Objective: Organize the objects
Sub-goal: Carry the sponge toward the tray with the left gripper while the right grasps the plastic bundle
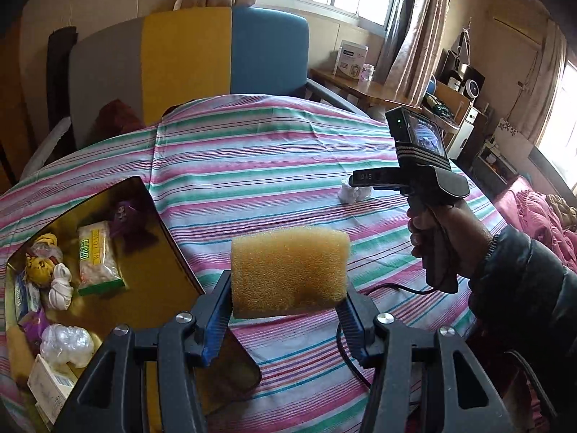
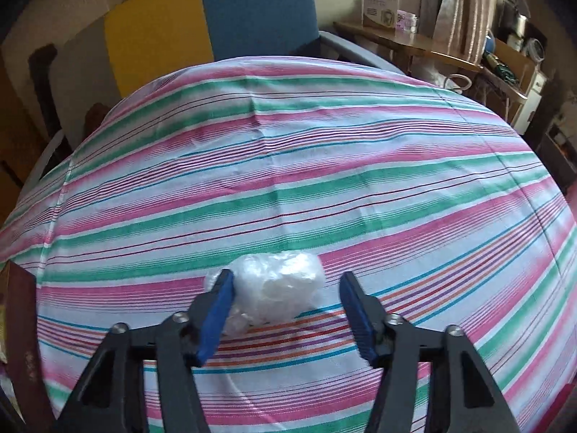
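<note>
Meanwhile the left gripper (image 1: 288, 310) is clamping a yellow rectangular foam sponge (image 1: 290, 270) above the striped tablecloth (image 1: 252, 166), while the right gripper (image 2: 285, 288) is hovering with jaws apart around a crumpled clear plastic wad (image 2: 279, 285), its right finger clear of it.

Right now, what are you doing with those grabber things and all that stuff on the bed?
A person is tidying small things into a gold tray. The left gripper is squeezing a yellow sponge and holding it above the striped sheet, right beside the tray, which already holds snacks and little packets. The right gripper is around a crumpled white plastic wad lying on the sheet: one pad touches it, the other has a gap, so it isn't gripped yet.
</note>
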